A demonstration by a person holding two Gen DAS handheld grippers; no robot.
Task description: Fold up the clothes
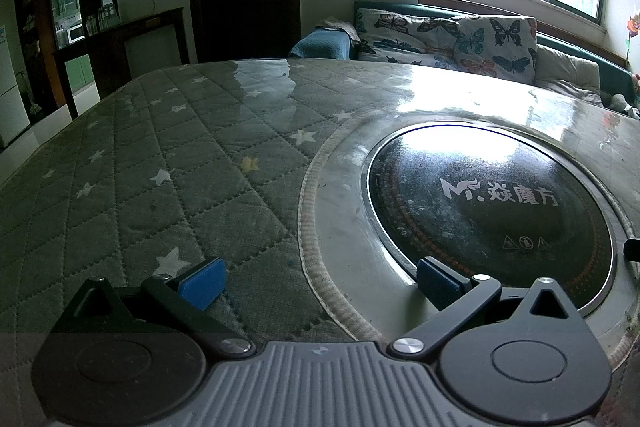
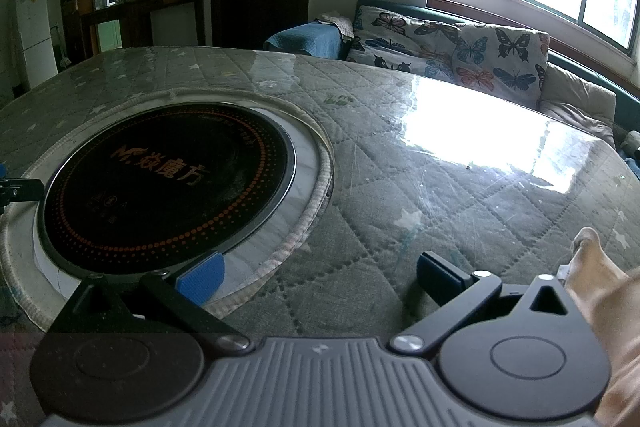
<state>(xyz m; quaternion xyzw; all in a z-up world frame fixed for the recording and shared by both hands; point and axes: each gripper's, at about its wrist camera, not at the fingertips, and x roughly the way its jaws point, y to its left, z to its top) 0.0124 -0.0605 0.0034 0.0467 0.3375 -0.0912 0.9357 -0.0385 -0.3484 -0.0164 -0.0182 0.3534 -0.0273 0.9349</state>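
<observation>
Clothes: none in view, direction from either tool unknowable | left gripper (image 1: 320, 281), right gripper (image 2: 320, 277): blue-padded, wide open, empty | above grey star-quilted glass-topped table (image 1: 168, 163), round black inset hob (image 1: 492, 207) between them

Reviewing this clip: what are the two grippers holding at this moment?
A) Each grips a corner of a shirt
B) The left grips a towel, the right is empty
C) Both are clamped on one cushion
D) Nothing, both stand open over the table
D: the left gripper and right gripper both show spread fingers with only the quilted table cover between them.
</observation>
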